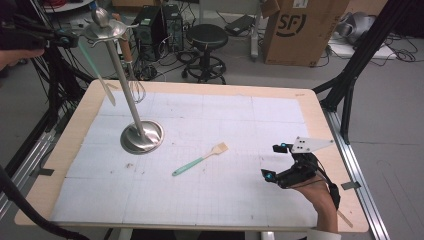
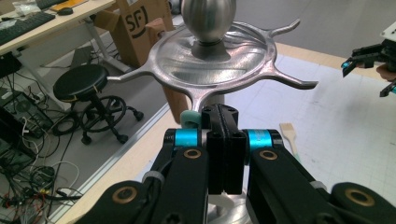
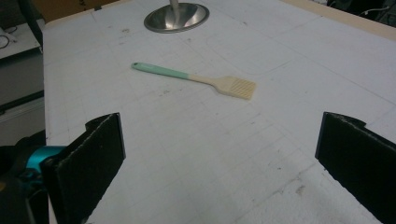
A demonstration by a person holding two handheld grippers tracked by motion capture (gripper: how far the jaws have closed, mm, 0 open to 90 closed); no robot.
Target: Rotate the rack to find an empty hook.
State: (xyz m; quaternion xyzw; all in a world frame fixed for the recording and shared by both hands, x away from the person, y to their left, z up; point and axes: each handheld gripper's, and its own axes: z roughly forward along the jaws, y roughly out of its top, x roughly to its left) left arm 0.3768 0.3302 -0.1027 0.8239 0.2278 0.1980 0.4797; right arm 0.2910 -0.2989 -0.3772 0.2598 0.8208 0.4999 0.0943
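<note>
The step in hand is hanging a utensil on the steel utensil stand (image 1: 135,107), which stands on the counter (image 1: 65,145) near its far left corner, base on the white grid mat (image 1: 225,190). The left gripper (image 2: 223,122) is raised level with the stand's hook crown (image 2: 219,60), its fingers closed flat together beside the mint-green handle end of a spatula (image 2: 190,119) that sits just under one hook arm; whether the pads pinch that handle or merely rest against it cannot be told. In the high view this spatula (image 1: 97,75) hangs from the crown, blade down, beside a wood-handled whisk (image 1: 131,70). The next move appears to be confirming that the handle loop is seated on the hook, then drawing the left gripper clear without swinging the utensil. A second spatula (image 1: 200,160) lies flat near the counter's centre. The right gripper (image 1: 274,161) rests near the right edge, fingers spread wide and empty, facing that spatula (image 3: 196,79); collecting it likely follows.
</note>
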